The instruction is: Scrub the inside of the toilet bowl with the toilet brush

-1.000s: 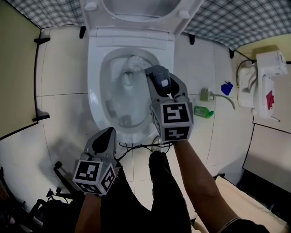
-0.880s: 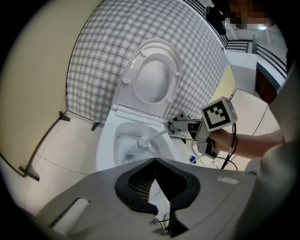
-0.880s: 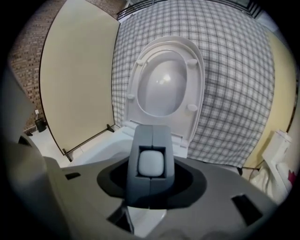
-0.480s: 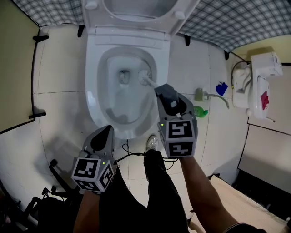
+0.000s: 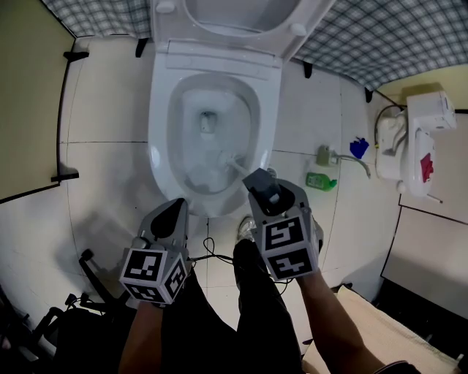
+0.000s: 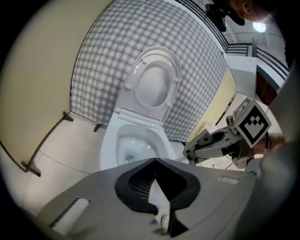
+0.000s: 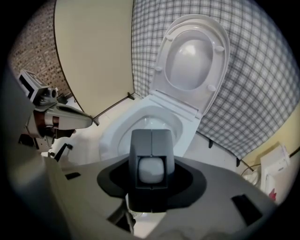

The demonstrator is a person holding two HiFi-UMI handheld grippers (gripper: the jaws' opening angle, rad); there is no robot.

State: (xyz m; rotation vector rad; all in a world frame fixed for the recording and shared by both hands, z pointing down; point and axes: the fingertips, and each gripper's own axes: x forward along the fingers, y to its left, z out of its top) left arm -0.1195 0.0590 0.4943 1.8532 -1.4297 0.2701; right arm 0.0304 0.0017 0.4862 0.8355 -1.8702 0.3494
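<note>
Toilet bowl (image 5: 156,146) is open, with its seat and lid (image 5: 234,13) tipped back against a checked wall covering (image 5: 380,36).

We find the toilet brush (image 5: 232,165) inside the bowl. Its white head lies low against the near right part of the inner wall, and its handle slopes up and out over the front right rim.

We find the right gripper (image 5: 257,182) poised over that rim and pointing steeply down. In the right gripper view its fingers (image 7: 140,140) are closed on the rounded white end of the brush handle, which sits squarely between them.

The left gripper (image 5: 175,207) is held in front of the bowl, over the floor tiles (image 5: 102,190). It is near the front rim but not touching it. Its fingers (image 5: 168,220) stand together in a single taper with nothing between them.

The person's dark-trousered legs (image 5: 256,307) fill the lower centre of the head view. One shoe (image 5: 246,229) is just beside the foot of the bowl, and a thin black cable (image 5: 212,253) loops on the tiles there.

To the right on the floor we note a green bottle (image 5: 320,180). A small blue object (image 5: 358,147) lies beyond it, and a white unit with a red mark (image 5: 420,142) stands by the wall.
</note>
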